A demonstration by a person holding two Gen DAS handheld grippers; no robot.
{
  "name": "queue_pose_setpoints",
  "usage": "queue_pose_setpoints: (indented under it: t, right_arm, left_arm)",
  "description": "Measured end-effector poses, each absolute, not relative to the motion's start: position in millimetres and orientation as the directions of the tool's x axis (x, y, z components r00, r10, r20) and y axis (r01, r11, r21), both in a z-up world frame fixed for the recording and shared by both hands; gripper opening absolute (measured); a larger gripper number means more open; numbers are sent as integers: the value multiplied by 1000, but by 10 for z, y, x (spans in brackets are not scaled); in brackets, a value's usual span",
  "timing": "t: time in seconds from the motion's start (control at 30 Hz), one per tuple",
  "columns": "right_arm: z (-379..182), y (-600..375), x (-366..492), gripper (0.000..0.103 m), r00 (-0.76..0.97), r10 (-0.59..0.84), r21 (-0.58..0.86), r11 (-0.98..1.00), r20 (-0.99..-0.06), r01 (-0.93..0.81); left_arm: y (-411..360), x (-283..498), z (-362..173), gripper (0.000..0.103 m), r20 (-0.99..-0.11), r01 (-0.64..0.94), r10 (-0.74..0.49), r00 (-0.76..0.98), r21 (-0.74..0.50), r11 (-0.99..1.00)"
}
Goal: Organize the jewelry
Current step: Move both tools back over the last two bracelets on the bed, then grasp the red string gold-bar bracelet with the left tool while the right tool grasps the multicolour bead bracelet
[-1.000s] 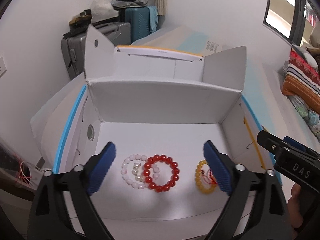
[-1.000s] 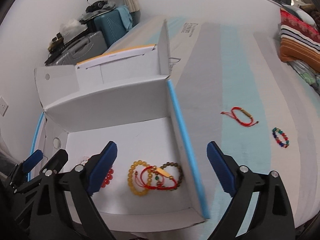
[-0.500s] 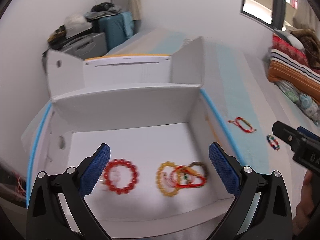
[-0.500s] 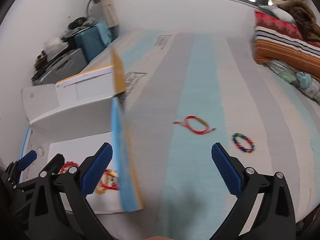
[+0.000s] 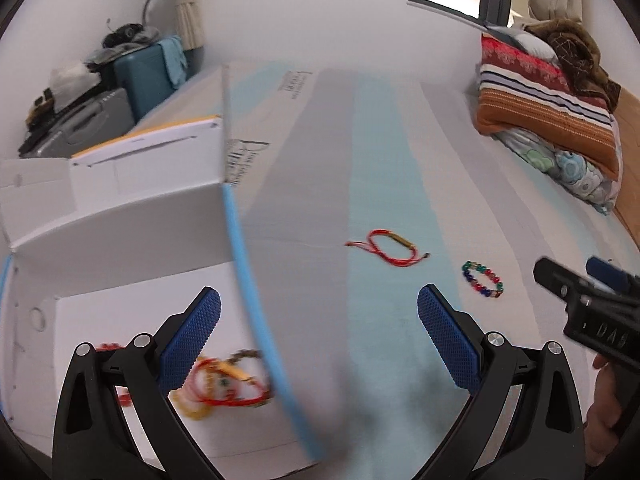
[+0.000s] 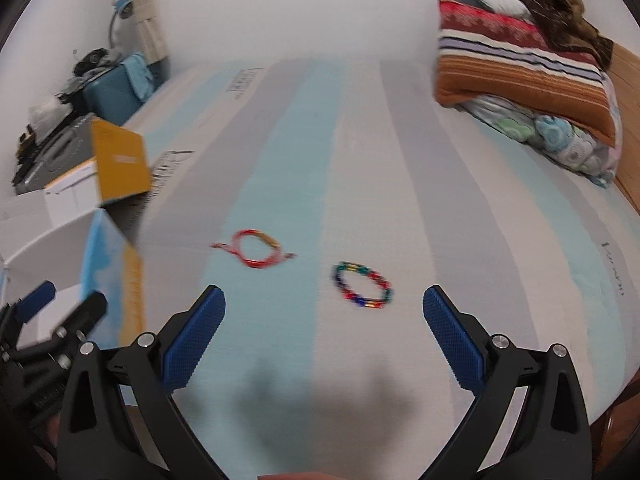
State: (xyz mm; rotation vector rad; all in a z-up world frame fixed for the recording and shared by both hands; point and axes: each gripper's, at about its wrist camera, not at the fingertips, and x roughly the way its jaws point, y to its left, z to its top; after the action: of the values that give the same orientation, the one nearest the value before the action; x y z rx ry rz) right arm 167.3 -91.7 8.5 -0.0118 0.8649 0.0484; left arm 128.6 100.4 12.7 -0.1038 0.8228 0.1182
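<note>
Two loose bracelets on a striped bed, open box at its left edge

Both the left gripper [image 5: 319,332] and the right gripper [image 6: 324,334] hang with jaws spread wide, nothing between them. On the bedspread [image 6: 460,184] lie a red cord bracelet [image 6: 256,254] and, just beside it, a multicoloured bead bracelet [image 6: 362,284]. The white box [image 5: 120,216] holds several bracelets [image 5: 224,380]. Folded blankets [image 6: 520,76] sit at the far right corner; suitcases [image 5: 120,88] stand by the wall.
</note>
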Motion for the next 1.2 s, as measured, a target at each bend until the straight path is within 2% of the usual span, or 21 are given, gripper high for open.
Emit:
queue_pose_setpoints:
  t: [0.33, 0.6, 0.7, 0.87, 1.03, 1.2]
  right_arm:
    - [-350, -1498, 1947, 95, 610, 12, 28, 999, -792, 17]
    - [-693, -1610, 2172, 95, 612, 11, 31, 999, -790, 22]
    - [-831, -1638, 2308, 89, 584, -2, 13, 1000, -812, 21]
    - [-971, -1624, 2423, 89, 573, -11, -22, 1000, -819, -13]
    - [-1160, -1634, 2494, 83, 541, -12, -38, 999, -841, -37]
    - [-1269, -1673, 2580, 77, 520, -9, -19, 1000, -854, -13]
  left_arm:
    - [398, 1810, -63, 97, -762, -58, 1, 647, -47, 997]
    - [306, 2376, -397, 97, -795, -81, -5, 607, -68, 994]
    - [257, 2567, -506, 97, -803, -93, 22, 595, -42, 995]
    - [209, 2864, -782, 97, -836, -124, 35, 548, -40, 992]
    - [120, 3055, -972, 97, -845, -133, 89, 527, 21, 991]
    - [222, 3191, -1118, 97, -859, -158, 93, 504, 14, 987]
